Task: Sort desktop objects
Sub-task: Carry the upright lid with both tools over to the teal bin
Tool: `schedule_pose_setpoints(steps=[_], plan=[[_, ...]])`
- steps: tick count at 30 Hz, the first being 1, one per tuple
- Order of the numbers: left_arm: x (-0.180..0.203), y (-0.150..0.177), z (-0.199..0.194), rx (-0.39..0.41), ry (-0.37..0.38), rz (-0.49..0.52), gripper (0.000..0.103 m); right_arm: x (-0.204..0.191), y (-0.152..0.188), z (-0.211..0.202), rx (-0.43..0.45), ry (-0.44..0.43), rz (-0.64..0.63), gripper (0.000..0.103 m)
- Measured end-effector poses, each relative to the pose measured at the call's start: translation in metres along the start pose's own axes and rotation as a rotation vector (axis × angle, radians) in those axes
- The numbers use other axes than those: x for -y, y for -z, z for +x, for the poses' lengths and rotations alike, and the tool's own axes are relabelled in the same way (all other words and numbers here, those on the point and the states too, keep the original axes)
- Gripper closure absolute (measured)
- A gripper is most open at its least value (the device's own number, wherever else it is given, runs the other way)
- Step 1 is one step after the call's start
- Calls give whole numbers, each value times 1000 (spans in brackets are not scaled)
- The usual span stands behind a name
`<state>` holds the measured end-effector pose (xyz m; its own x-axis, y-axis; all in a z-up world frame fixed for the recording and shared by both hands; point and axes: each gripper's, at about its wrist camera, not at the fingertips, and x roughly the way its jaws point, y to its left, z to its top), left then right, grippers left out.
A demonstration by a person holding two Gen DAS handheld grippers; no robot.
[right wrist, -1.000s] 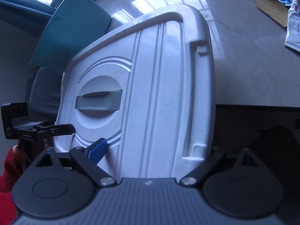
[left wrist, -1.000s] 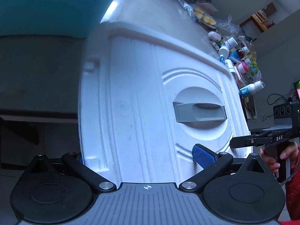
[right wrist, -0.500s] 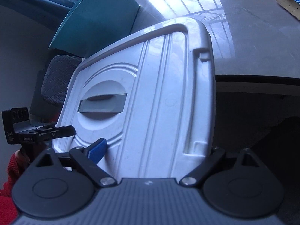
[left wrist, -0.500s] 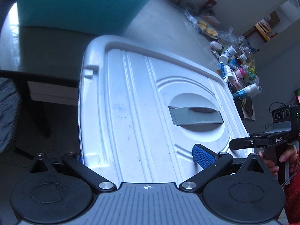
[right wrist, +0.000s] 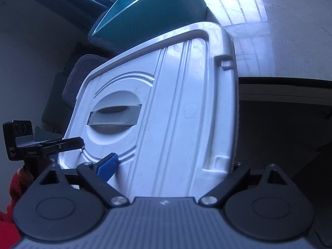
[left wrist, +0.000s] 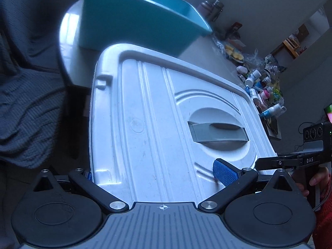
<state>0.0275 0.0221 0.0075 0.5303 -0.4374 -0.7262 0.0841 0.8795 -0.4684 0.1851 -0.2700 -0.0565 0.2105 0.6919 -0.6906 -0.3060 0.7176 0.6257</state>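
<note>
Both tools held one big white lid (left wrist: 145, 124) between them, up in the air just in front of the counter (right wrist: 280, 31). On the left side, the left tool (left wrist: 153, 172) was clamped on the lid's near edge. One blue pad (left wrist: 224, 174) pressed flat on the lid's top, and the other finger was mostly hidden under the lid's corner. A teal bin (left wrist: 134, 16) sat on the counter past the lid's far edge. A gray handle (left wrist: 217, 132) sat in a round dip near the middle of the lid. Further right, small bottles (left wrist: 261, 89) lay in a heap on the counter. On the right side, the right tool (right wrist: 170, 166) was clamped on the lid's other end. Its blue pad (right wrist: 108, 165) pressed on the lid's top. A hand (left wrist: 317, 180) in a red sleeve gripped that tool.
</note>
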Motion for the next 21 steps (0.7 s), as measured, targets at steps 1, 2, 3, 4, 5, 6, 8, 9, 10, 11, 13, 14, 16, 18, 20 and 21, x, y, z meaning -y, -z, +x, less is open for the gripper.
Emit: schedule_pose_setpoints(steps=[1, 2, 3, 4, 5, 6, 8, 9, 10, 11, 13, 14, 16, 18, 20, 21], plan=[[-6, 2, -9, 1, 0, -1, 0, -7, 2, 4, 4, 2, -4, 10], [-11, 4, -19, 0, 2, -3, 0, -14, 5, 7, 8, 5, -7, 10], [-17, 6, -27, 0, 5, -5, 0, -20, 7, 9, 12, 9, -11, 10], [-21, 7, -36, 0, 8, -7, 0, -26, 8, 10, 17, 10, -16, 10], [-25, 9, -44, 4, 9, -4, 0, -31, 10, 11, 23, 9, -20, 10], [-27, 10, -53, 10, 9, 2, 0, -34, 11, 10, 29, 8, -25, 10], [-32, 12, -69, 21, 7, 12, 0, -26, 19, 3, 39, 4, -26, 10], [-34, 12, -76, 22, 7, 13, 0, -27, 21, 4, 42, 3, -25, 10], [-37, 12, -83, 21, 6, 12, 0, -28, 23, 5, 43, 3, -25, 10], [-39, 12, -90, 22, 6, 10, 0, -30, 26, 5, 46, 2, -26, 10], [-41, 12, -102, 29, 6, 15, 0, -33, 25, 6, 54, 3, -33, 9], [-43, 11, -108, 33, 7, 18, 0, -34, 24, 7, 58, 3, -38, 10], [-46, 7, -117, 41, 13, 11, 0, -37, 25, 6, 70, 8, -48, 10], [-48, 2, -124, 46, 18, 7, 0, -41, 25, 2, 80, 17, -61, 10], [-48, -5, -126, 49, 20, 11, 0, -43, 24, 6, 86, 23, -65, 10], [-49, -8, -128, 50, 21, 13, 0, -41, 23, 6, 89, 23, -65, 10]])
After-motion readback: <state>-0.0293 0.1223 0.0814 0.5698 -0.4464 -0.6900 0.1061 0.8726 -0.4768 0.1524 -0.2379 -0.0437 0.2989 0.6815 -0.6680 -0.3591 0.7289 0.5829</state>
